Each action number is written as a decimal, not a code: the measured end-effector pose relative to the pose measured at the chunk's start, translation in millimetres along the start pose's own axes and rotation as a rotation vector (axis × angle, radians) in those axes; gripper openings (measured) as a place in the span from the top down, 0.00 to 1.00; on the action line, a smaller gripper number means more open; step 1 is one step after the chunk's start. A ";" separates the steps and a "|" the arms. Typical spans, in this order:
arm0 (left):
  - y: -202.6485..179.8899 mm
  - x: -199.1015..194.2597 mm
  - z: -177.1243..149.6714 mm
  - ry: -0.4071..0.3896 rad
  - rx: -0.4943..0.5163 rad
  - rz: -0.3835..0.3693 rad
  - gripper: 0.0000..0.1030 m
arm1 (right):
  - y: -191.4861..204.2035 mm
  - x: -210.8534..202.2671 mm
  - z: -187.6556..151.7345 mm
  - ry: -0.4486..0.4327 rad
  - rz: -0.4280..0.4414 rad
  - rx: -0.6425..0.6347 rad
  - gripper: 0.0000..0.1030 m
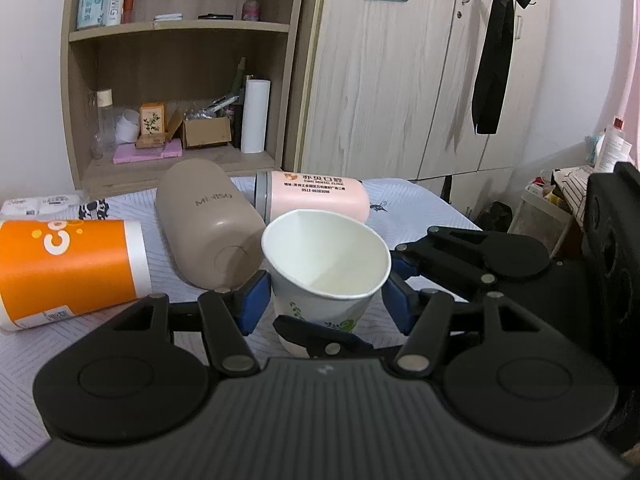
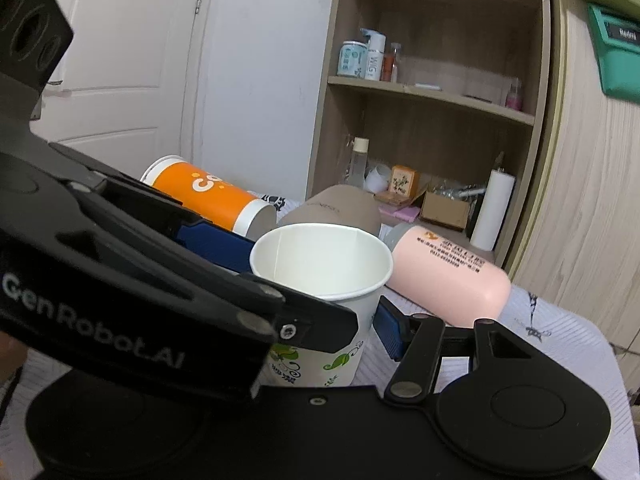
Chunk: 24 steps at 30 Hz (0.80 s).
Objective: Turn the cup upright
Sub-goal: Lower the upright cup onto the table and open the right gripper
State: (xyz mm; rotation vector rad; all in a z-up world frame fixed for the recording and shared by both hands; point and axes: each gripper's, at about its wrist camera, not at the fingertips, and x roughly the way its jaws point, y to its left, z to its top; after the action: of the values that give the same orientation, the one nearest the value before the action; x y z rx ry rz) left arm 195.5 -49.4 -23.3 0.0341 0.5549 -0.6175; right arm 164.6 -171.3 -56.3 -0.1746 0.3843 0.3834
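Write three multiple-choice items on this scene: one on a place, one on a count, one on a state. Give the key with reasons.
1. The tan bottle lies where relative to the white paper cup?
A. behind it, to the left
B. inside it
C. on the shelf

2. How many containers lie on their sides on the table?
A. one
B. three
C. five

3. The white paper cup is
A. upside down
B. flat on its side
C. mouth up

Key: A, the left wrist view shows it beyond the cup's left side. B, the orange cup, tan bottle and pink bottle all lie down. C, its open rim faces up between the left gripper pads.
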 end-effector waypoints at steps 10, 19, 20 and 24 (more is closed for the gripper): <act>5.6 2.9 -0.3 0.014 -0.034 -0.009 0.38 | -2.7 3.4 0.9 0.017 0.007 0.024 0.36; 7.4 -6.7 -7.7 0.009 -0.060 0.005 0.36 | -9.2 -8.6 -6.1 0.055 -0.022 0.081 0.25; 6.9 -9.9 -8.4 0.004 -0.064 0.013 0.36 | -9.5 -11.5 -7.8 0.064 -0.024 0.090 0.25; 1.8 -25.1 -12.3 -0.013 -0.069 0.046 0.36 | -8.5 -27.5 -16.6 0.068 -0.041 0.120 0.25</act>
State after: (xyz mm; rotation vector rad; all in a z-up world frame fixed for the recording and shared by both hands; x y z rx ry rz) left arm 173.7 -32.0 -21.4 -0.0218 0.5609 -0.5531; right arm 138.9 -192.0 -59.8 -0.0781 0.4690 0.3131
